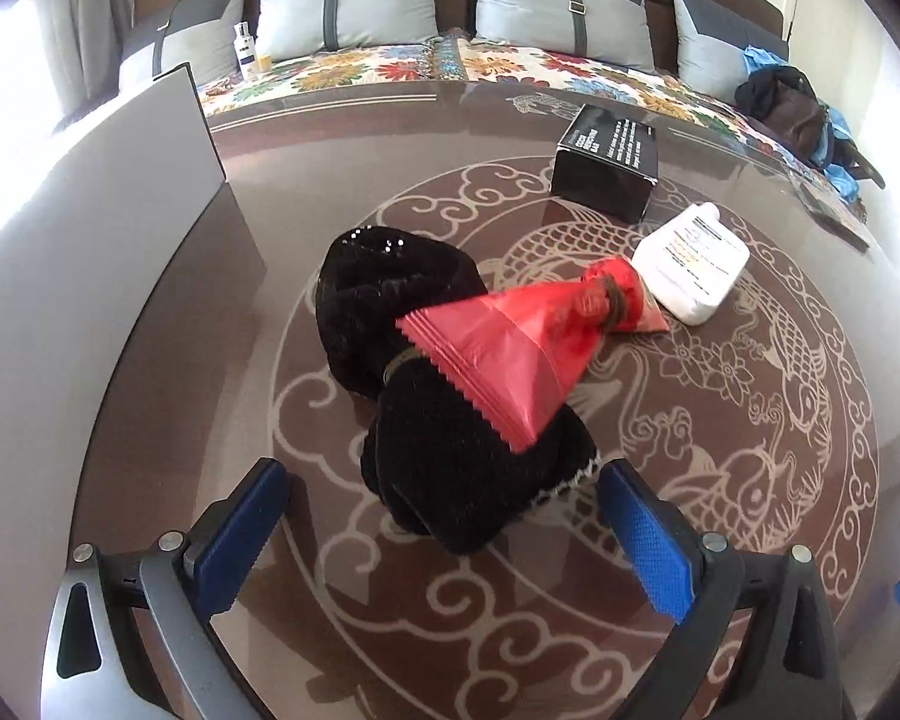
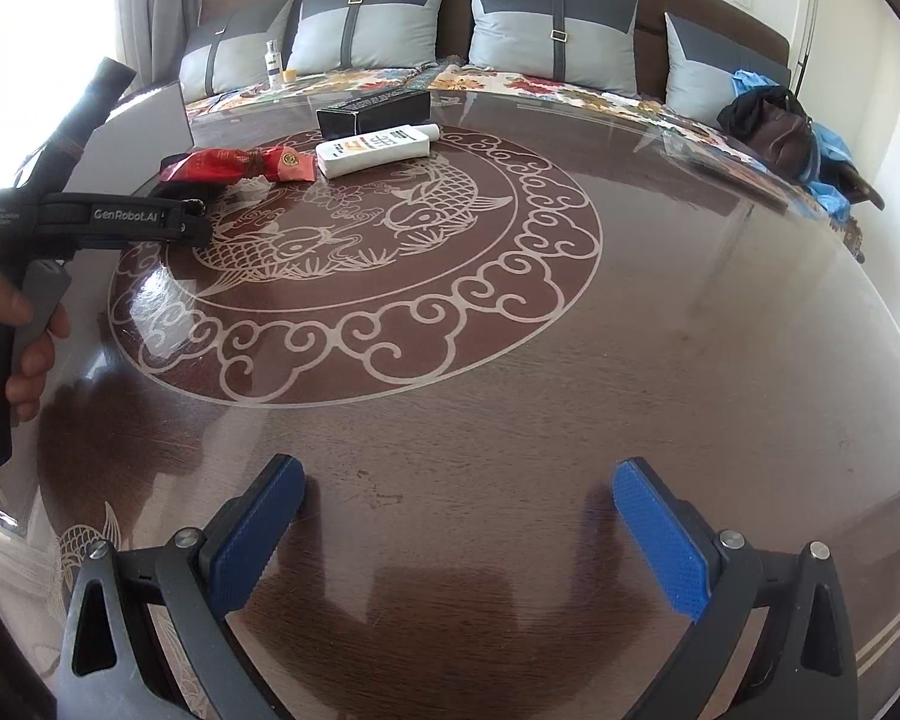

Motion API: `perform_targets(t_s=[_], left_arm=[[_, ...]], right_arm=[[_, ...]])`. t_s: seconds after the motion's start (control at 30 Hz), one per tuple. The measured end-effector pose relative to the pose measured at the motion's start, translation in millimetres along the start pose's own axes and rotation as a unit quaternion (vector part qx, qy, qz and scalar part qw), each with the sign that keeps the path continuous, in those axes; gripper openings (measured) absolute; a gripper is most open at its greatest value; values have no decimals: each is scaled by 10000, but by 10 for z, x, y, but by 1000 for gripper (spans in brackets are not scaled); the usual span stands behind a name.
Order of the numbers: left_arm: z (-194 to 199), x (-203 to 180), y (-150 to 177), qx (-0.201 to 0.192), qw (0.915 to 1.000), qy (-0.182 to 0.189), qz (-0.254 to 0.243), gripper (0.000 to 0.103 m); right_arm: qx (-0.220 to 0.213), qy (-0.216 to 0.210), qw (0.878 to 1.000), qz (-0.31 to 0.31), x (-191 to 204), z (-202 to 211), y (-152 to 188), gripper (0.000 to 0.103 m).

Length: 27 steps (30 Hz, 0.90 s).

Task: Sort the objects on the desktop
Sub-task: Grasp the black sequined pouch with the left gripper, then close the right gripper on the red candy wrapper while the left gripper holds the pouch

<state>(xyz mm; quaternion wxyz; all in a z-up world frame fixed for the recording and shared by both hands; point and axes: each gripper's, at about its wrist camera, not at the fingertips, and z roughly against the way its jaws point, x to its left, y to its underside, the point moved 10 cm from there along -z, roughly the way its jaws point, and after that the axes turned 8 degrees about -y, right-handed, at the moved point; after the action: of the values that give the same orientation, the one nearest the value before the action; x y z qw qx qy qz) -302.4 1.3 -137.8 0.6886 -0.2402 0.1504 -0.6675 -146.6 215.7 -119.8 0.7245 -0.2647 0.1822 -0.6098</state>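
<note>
Left wrist view: left hand-held gripper released, blue pads spread wide, nothing between them. Just ahead on the desk, a black fuzzy cloth lies bunched, its near end reaching between the fingers without touching either. A red snack packet lies across the cloth, far end resting on the desk beside a white bottle lying flat. Beyond it, a closed black box; contents not visible, print too small to read. A grey upright panel stands at the desk's left edge, blocking what is behind. Glare washes out the left side.

Right wrist view: right hand-held gripper released, pads well apart over bare desk. Packet, bottle and box sit far off, near the opposite edge; the cloth is mostly hidden behind the left gripper's body. A hand grips that handle, cut off at the frame. Behind the desk, a sofa with cushions and a dark bag.
</note>
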Motion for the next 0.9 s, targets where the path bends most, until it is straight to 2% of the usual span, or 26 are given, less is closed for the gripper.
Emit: perform_targets(t_s=[0.03, 0.1, 0.17, 0.3, 0.47, 0.57, 0.9], left_arm=[[3, 9, -46, -112, 9999, -10, -31, 93], [42, 12, -103, -277, 9995, 71, -119, 58], [84, -2, -100, -329, 9990, 139, -272, 39], [224, 30, 102, -393, 9974, 266, -535, 36], [578, 154, 681, -514, 9956, 431, -661, 36], [712, 242, 912, -541, 9954, 429, -662, 36], [788, 334, 1073, -645, 9956, 400, -543, 36]], right_arm=[[0, 1, 10000, 1, 0, 0, 0, 103], [0, 1, 10000, 1, -1, -1, -1, 103], [-1, 2, 10000, 2, 2, 0, 0, 103], [-1, 3, 10000, 3, -1, -2, -2, 103], [-22, 88, 10000, -8, -23, 11, -1, 103], [-26, 104, 9999, -3, -22, 14, 0, 103], [-52, 220, 9997, 69, -18, 29, -3, 103]])
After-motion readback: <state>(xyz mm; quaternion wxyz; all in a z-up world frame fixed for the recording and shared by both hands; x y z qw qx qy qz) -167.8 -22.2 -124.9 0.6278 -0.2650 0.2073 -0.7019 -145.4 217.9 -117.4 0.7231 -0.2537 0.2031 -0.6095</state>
